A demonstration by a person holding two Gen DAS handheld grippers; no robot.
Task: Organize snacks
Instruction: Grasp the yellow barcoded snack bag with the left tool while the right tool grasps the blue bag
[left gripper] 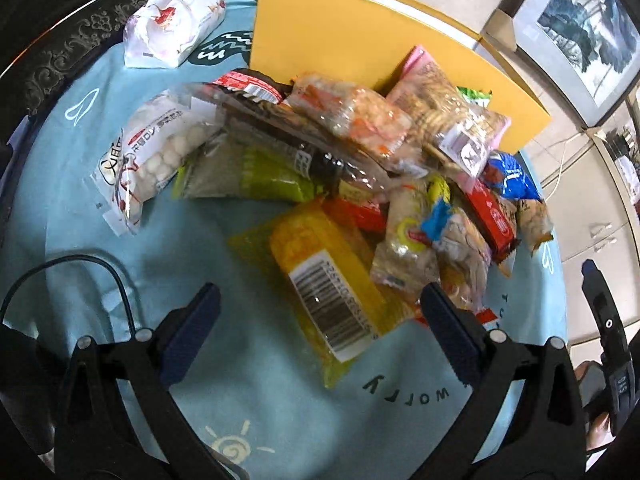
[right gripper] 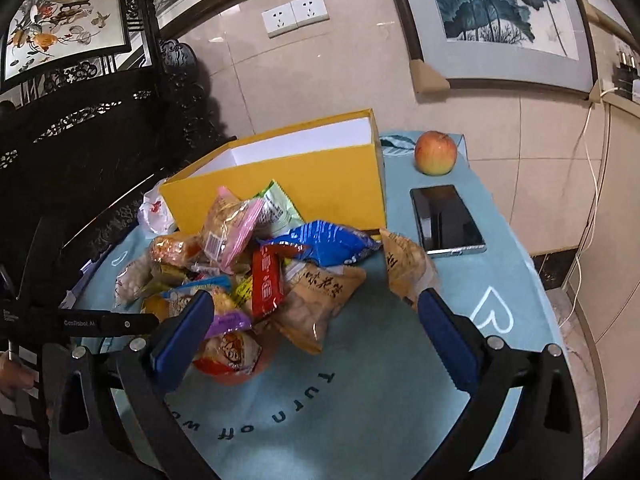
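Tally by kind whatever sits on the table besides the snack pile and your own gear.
Apple: 1
Phone: 1
Yellow box: 1
Tissue pack: 1
Total: 4

Black tongs with blue pads; silver screws.

left gripper jaws spread wide, right gripper likewise
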